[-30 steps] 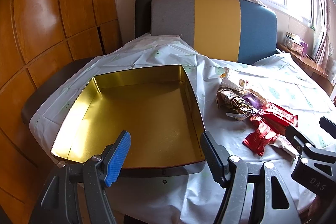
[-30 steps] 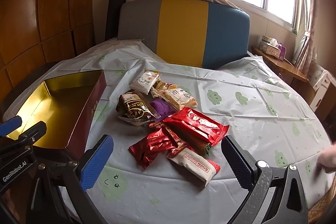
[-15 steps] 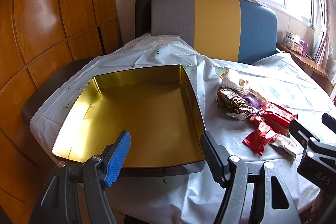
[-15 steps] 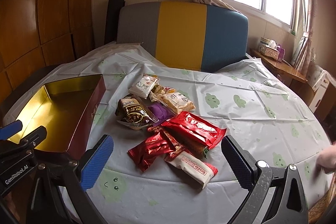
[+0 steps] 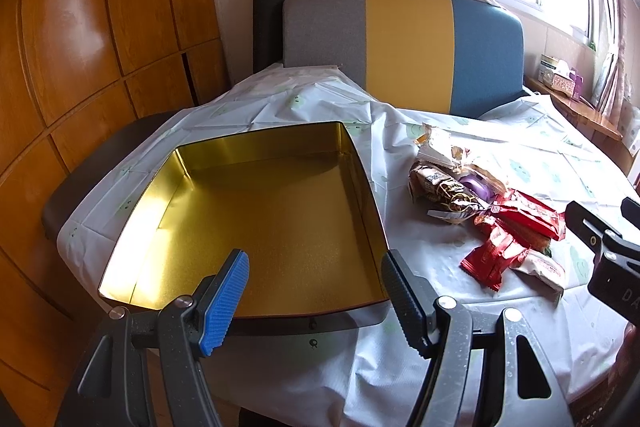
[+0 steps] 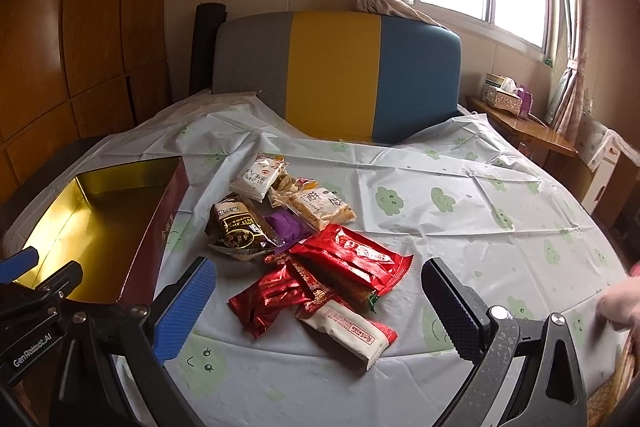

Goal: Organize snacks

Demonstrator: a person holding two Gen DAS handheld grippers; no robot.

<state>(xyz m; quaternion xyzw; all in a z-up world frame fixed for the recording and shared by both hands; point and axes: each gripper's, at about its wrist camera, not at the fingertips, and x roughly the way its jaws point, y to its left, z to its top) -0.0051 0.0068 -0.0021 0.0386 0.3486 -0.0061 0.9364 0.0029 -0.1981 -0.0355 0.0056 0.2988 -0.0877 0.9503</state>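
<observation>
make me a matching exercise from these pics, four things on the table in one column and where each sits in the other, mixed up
Things:
1. gold-lined tin
2. white Red Kiss packet
3. purple packet
4. white packet with red logo

Places:
A. far end of the snack pile, nearest the striped sofa back
B. near end of the pile, closest to the right gripper
C. left of the pile, empty, by the table edge
D. middle of the pile, tucked beside the dark brown packet

Pairs: 1-C, 2-B, 3-D, 4-A
</observation>
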